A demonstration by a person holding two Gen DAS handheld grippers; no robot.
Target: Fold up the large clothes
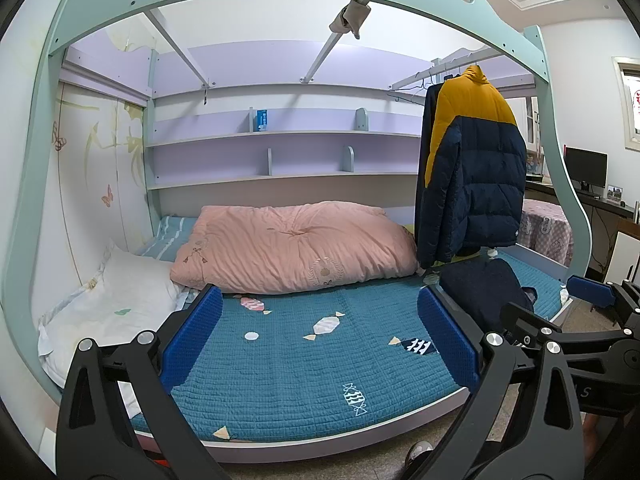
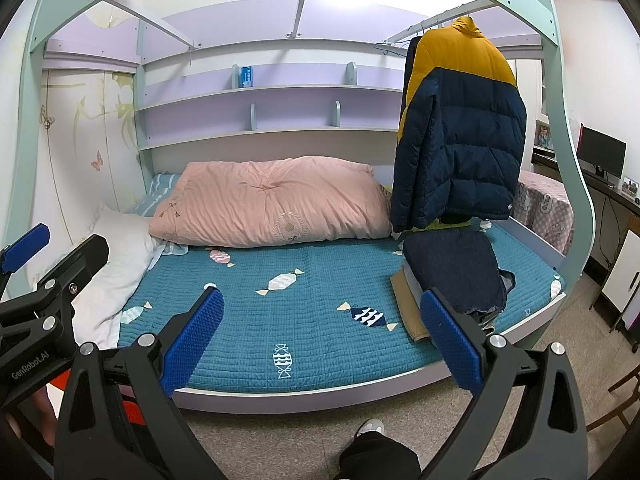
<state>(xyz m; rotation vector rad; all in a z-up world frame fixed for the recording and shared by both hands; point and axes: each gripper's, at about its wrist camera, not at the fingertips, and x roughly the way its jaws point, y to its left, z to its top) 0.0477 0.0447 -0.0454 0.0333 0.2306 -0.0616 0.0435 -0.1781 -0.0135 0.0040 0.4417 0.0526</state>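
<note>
Both grippers hang in front of a bed (image 1: 304, 364) covered with a teal quilt printed with candies. The left gripper (image 1: 320, 338) has its blue fingers (image 1: 192, 340) spread wide with nothing between them; the right gripper (image 2: 320, 336) is likewise wide apart and empty. A yellow and navy puffer jacket (image 2: 460, 128) hangs from a rail above the bed's right end, clear of both grippers. Beneath it, a stack of folded clothes (image 2: 452, 272) lies on the quilt, dark denim on top. A pink duvet (image 1: 292, 246) is bunched along the back, a white pillow (image 1: 108, 304) at the left. A small blue box (image 1: 262, 119) stands on a shelf.
</note>
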